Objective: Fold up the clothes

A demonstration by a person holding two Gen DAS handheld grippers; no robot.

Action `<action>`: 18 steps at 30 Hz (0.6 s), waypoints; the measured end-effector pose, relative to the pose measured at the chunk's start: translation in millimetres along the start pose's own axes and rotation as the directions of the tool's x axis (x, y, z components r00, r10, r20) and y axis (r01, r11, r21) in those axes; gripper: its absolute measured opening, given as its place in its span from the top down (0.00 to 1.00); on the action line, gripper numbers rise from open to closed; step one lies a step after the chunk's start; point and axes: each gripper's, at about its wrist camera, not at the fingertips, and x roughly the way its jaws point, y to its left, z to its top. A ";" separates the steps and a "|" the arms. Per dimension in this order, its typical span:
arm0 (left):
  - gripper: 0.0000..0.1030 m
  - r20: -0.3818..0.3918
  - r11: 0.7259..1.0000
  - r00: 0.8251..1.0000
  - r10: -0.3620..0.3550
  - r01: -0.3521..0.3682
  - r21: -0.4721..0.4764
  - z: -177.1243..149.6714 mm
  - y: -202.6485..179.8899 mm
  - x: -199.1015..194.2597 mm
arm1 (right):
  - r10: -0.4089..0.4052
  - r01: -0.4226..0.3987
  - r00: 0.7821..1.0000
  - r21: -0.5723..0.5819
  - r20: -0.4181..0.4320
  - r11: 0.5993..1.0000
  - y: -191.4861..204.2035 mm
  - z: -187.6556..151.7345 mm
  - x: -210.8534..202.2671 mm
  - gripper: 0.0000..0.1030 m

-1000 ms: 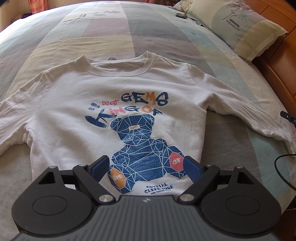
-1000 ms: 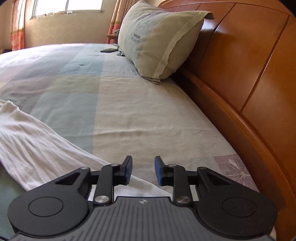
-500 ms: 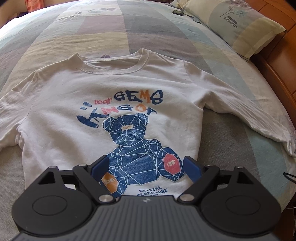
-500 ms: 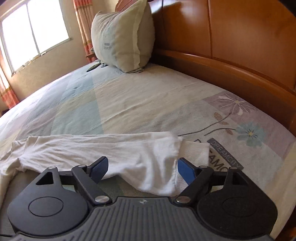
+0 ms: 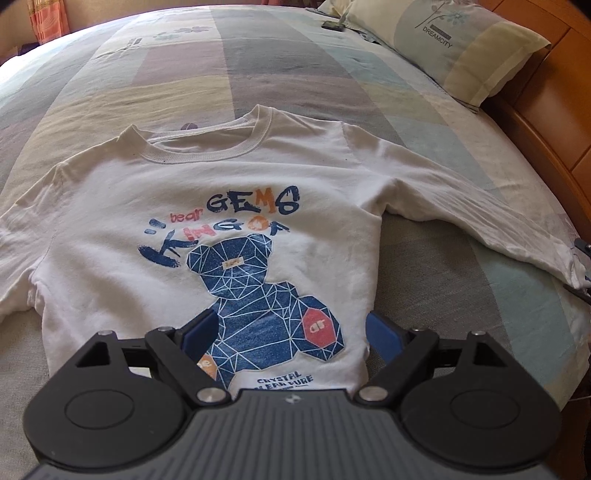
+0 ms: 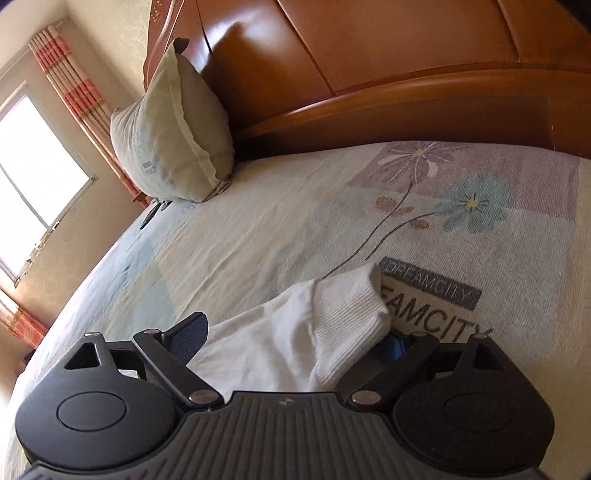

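Observation:
A white long-sleeved shirt with a blue bear print lies flat, front up, on the bed. My left gripper hovers open over its lower hem, the bear print showing between the blue pads. The shirt's right sleeve stretches out toward the bed's right side. My right gripper is at that sleeve's end, rolled to one side. Its jaws stand wide open and the ribbed cuff lies between them. The cuff hides the right pad; the left finger is clear of the cloth.
A striped bedspread covers the bed. A pillow leans on the wooden headboard, also seen as the pillow at the far right. A small dark object lies beside it. A window with curtains is behind.
My right gripper went from nearly shut to wide open, rolled, and moved along the sleeve to its cuff, which now lies between the jaws. The left gripper hardly moved.

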 end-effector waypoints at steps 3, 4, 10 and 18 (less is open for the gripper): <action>0.16 0.005 0.999 1.000 0.022 -0.022 -0.030 -2.4 7.9 -2.8 | -0.108 0.108 0.994 -0.009 0.032 0.994 -12.2 17.9 -3.1 0.21; 0.16 0.007 0.999 1.000 0.028 -0.028 -0.039 -2.6 10.0 -3.5 | -0.160 0.161 0.986 -0.026 0.050 0.987 -13.0 22.9 -6.7 0.21; 0.16 0.031 0.999 0.999 0.032 -0.031 -0.032 8.0 4.6 -1.3 | -0.005 0.018 0.998 -0.241 0.055 0.970 38.7 12.7 -25.2 0.05; 0.16 0.030 0.997 0.997 0.071 -0.072 0.019 1.9 -0.8 -4.8 | -0.156 0.114 0.987 -0.530 -0.034 0.841 71.8 -42.3 27.7 0.04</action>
